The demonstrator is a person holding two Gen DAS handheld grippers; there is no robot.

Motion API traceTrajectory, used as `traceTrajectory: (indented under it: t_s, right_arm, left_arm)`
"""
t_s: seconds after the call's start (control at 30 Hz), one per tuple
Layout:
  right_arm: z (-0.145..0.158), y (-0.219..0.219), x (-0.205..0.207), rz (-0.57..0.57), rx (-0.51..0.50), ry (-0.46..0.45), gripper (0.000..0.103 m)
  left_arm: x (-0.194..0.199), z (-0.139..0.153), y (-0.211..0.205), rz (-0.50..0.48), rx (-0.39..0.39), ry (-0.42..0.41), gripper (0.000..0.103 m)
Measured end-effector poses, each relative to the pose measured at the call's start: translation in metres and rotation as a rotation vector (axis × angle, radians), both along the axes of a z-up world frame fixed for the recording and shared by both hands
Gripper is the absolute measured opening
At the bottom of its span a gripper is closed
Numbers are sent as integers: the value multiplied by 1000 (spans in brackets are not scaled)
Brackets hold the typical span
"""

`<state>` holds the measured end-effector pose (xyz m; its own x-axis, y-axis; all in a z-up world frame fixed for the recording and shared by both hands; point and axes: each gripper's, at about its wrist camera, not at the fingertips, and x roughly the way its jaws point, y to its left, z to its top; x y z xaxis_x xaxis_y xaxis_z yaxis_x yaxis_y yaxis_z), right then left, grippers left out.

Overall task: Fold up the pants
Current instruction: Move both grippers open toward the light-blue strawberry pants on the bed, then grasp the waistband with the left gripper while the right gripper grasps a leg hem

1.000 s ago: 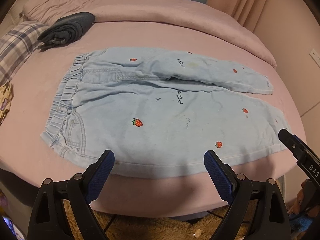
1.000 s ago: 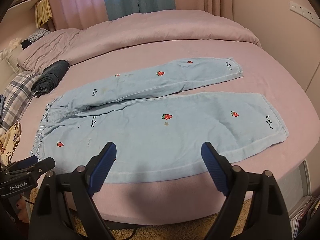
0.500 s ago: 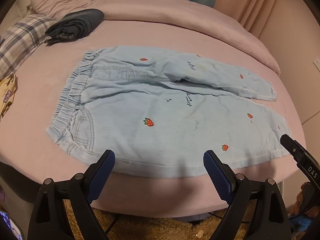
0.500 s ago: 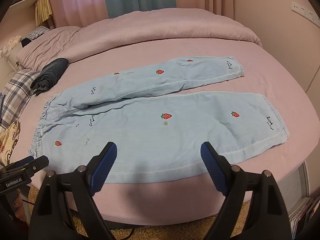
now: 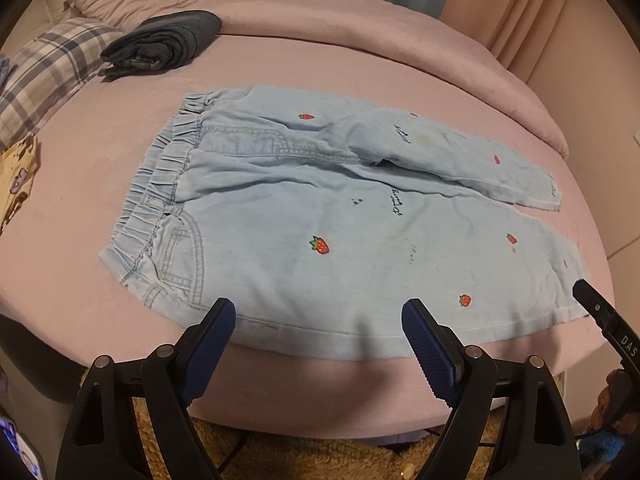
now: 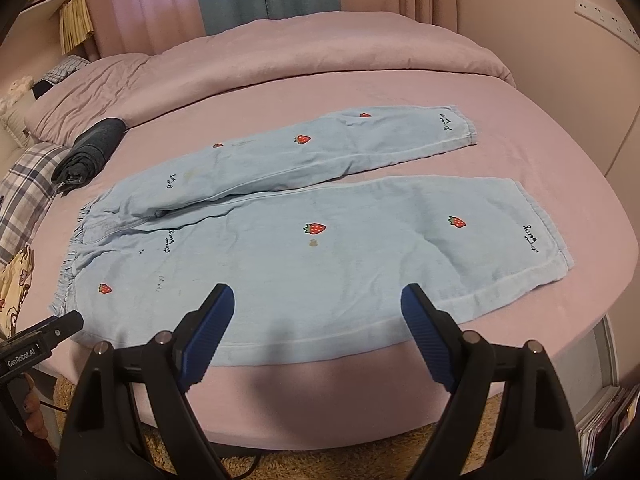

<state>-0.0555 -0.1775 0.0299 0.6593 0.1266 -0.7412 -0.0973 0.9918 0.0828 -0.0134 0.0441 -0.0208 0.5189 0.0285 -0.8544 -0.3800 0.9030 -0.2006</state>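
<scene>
We've got the light blue strawberry-print denim pants [image 5: 320,216] spread flat on the round pink bed [image 5: 360,68], legs split apart, probably so one can fold over the other. Our left gripper [image 5: 318,320] and right gripper [image 6: 318,308] both hover spread wide, holding nothing, above the near hem. Bed edge is just beside that hem; plenty of bare sheet beyond, though a rolled dark grey garment [image 5: 164,42] sits well apart near the pillows.

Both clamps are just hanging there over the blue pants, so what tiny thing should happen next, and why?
Probably lower both to the near edge of the pants. The left gripper and right gripper hang open just above that edge, holding nothing, and the pants lie flat and unfolded.
</scene>
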Motion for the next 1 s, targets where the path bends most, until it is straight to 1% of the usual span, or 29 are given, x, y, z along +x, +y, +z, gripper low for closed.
traceTrajectory:
  t_s: [0.03, 0.13, 0.17, 0.2, 0.27, 0.4, 0.43, 0.53, 0.67, 0.73, 0.8, 0.87, 0.93, 1.0]
  right_arm:
    - [0, -3, 1, 1, 12, 4, 86]
    - [-2, -21, 5, -34, 47, 29, 86]
    - [-2, -33, 7, -67, 44, 25, 86]
    - [-3, -41, 9, -93, 47, 41, 85]
    - [-5, -65, 12, -163, 47, 55, 86]
    - [-10, -122, 16, -304, 67, 75, 86]
    - [-11, -136, 16, -340, 68, 80, 86]
    - [-18, -170, 19, -428, 71, 94, 86]
    - [-25, -193, 25, -491, 23, 109, 86]
    - [-30, -203, 29, -520, 7, 103, 86]
    - [-36, -211, 32, -538, 27, 119, 86]
    - [-47, -217, 38, -547, 66, 142, 86]
    - [-59, -220, 45, -542, 96, 183, 84]
    - [-69, -218, 49, -533, 110, 209, 82]
  left_arm:
    - [0, 0, 3, 6, -2, -1, 87]
    - [-3, -2, 23, 68, -6, 3, 87]
    - [-4, -6, 36, 109, -12, 11, 87]
    - [-6, -10, 47, 145, -14, 23, 87]
    - [-12, -18, 68, 222, -3, 53, 87]
    - [-27, -28, 103, 348, 9, 90, 87]
    - [-31, -31, 113, 384, 2, 97, 87]
    - [-39, -39, 132, 449, -25, 106, 87]
    - [-44, -48, 140, 498, -59, 129, 87]
    - [-44, -54, 144, 504, -77, 119, 87]
    - [-43, -58, 144, 502, -95, 108, 87]
    - [-40, -61, 141, 494, -80, 98, 87]
    - [-37, -62, 143, 488, -82, 81, 87]
    - [-40, -61, 142, 481, -112, 57, 85]
